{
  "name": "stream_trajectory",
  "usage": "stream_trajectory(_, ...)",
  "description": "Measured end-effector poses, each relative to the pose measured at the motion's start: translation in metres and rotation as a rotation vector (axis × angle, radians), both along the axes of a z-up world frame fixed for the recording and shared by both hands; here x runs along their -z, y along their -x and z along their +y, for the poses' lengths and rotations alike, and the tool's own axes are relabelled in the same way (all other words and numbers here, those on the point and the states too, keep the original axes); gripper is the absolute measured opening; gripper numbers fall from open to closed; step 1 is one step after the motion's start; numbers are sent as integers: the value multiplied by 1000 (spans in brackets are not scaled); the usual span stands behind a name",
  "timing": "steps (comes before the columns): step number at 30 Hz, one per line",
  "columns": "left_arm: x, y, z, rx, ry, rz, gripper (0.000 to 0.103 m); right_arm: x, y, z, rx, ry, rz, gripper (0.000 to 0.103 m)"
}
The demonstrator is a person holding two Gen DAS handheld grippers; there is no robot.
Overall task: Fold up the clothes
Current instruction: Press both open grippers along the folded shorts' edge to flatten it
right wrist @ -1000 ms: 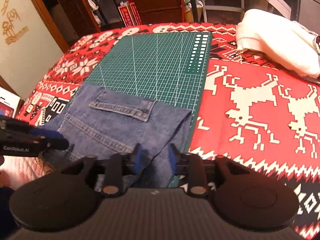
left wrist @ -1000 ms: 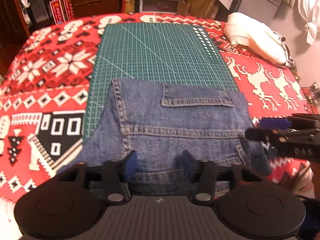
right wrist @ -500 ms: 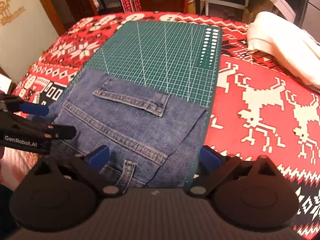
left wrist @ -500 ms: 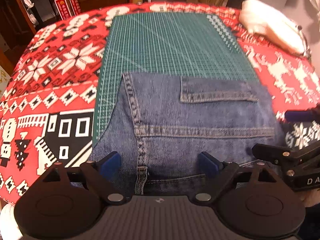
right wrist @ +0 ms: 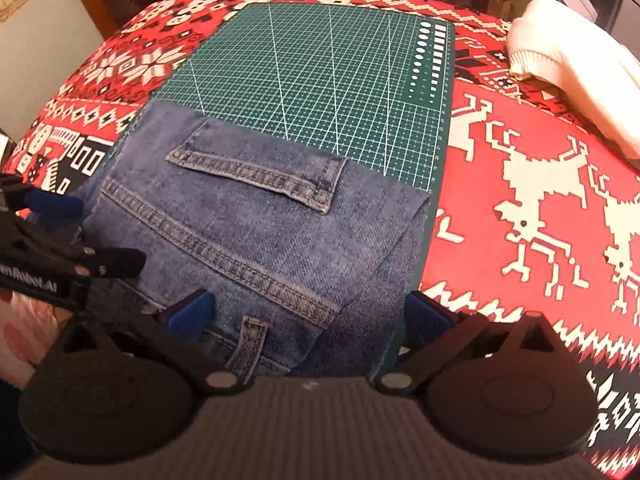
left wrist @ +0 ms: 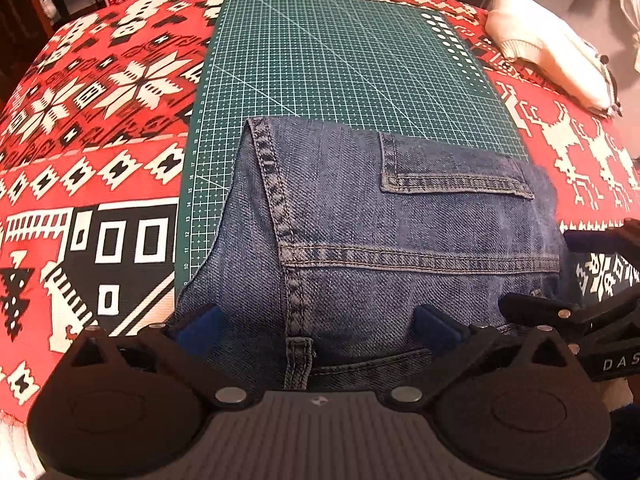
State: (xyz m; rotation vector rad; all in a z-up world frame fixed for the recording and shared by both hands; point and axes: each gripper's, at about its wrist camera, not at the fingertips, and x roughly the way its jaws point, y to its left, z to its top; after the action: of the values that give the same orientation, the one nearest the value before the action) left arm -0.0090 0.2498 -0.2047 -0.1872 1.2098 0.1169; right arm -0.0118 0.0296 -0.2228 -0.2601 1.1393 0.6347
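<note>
Red patterned cloth [left wrist: 100, 128] covers the worktop, with a green cutting mat [left wrist: 344, 68] on it. Folded jeans [left wrist: 380, 232] lie on the mat's near end, directly ahead of both tools. The left hand-held gripper [left wrist: 316, 326] is still spreading its jaws, nothing pinched, pads above the waistband; the right hand-held gripper [right wrist: 308, 314] stands spread wide over the right-side fold. Whether the pads touch the denim is hard to tell. A good next move seems to be pressing the stack flat, keeping edges square. A white sweater [right wrist: 576, 68] waits far right.
</note>
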Motion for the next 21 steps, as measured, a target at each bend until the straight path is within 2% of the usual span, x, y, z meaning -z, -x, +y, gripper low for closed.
stream_trajectory(10,1,8,-2,4,-12,-60,103,-1,-1,2,5,7,-1,103)
stream_trajectory(21,0,8,-3,-7,-12,-68,103,-2,2,-1,14,-7,-19,103)
